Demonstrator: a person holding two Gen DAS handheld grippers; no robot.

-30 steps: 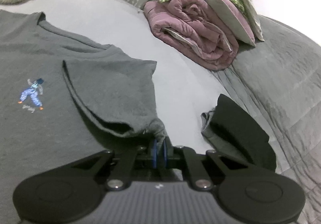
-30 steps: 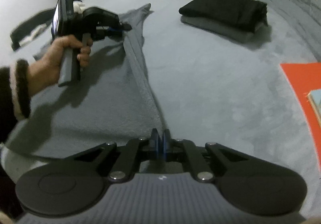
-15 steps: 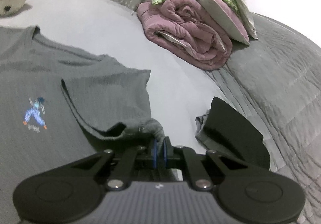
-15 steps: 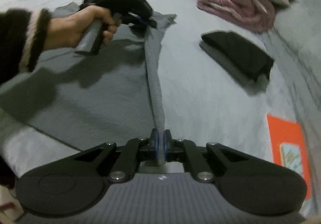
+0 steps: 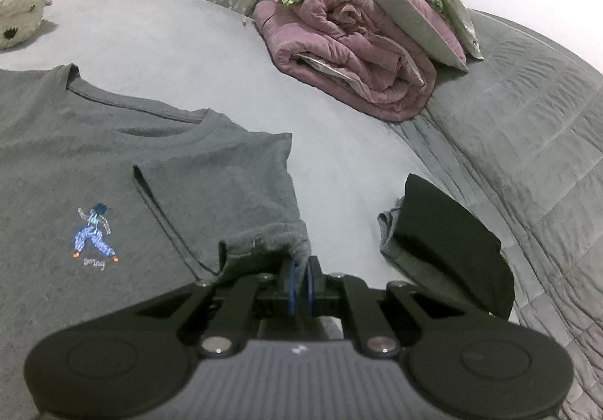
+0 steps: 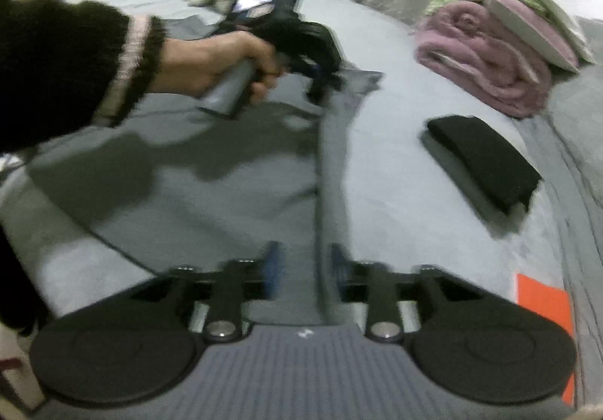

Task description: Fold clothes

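A grey T-shirt (image 5: 113, 171) with a small blue dancer print lies spread on the bed, its right sleeve folded in over the chest. My left gripper (image 5: 299, 284) is shut on the sleeve's bunched hem, held a little above the bed. In the right wrist view the same shirt (image 6: 226, 194) has its side edge lifted into a ridge running from the left gripper (image 6: 320, 81), gripped in a person's hand, toward my right gripper (image 6: 305, 269). The right jaws are opening; the fabric edge still hangs between them, free of the pads.
A folded black garment (image 5: 448, 250) on a grey one lies to the right on the bed. Behind it sits a rolled mauve quilt (image 5: 354, 58) topped by green patterned cloth. A white plush toy (image 5: 22, 5) is far left. An orange item (image 6: 542, 303) lies at the right edge.
The right gripper went from shut on the shirt's edge to open, after swinging and rolling. The left gripper kept its hold on the sleeve, which now lies folded further over the chest.
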